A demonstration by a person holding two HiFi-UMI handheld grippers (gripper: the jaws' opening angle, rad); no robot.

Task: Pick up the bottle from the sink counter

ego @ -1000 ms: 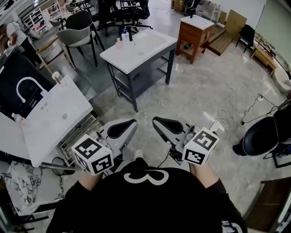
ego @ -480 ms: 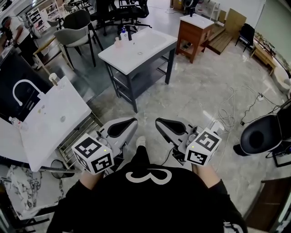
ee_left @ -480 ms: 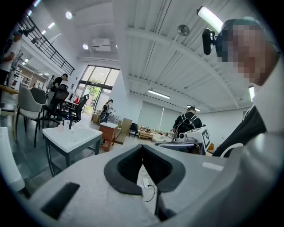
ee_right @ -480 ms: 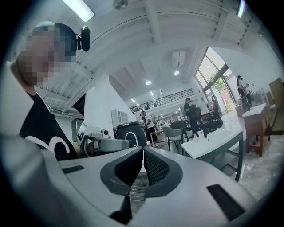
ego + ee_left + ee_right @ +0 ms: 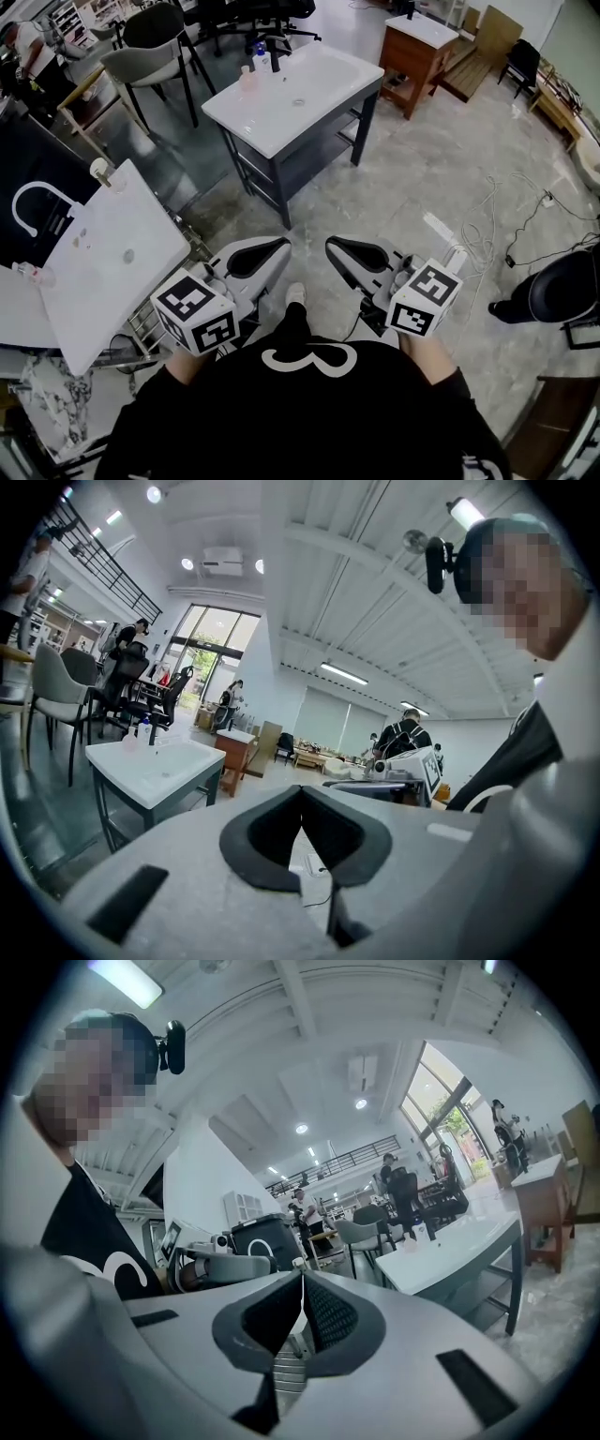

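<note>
Holds the grey plastic left gripper with black pads (image 5: pixel 274 249) and the matching grey right gripper (image 5: pixel 334 247) side by side, low in front of a black shirt (image 5: pixel 300 412), with the black-and-white marker cubes (image 5: pixel 195 314) nearest the body. Points both forward and roughly level over the pale marble floor (image 5: pixel 422 178), tips angled slightly toward each other yet apart. Shows both pairs of jaws pressed together with nothing between them. Stands well short of the white rectangular sink counter on a dark grey frame (image 5: pixel 328 80). Has the small white bottle with a blue cap (image 5: pixel 262 58) upright at the counter's far left corner, just beside a black tap (image 5: pixel 274 45) and near a pale pink container (image 5: pixel 247 80).
</note>
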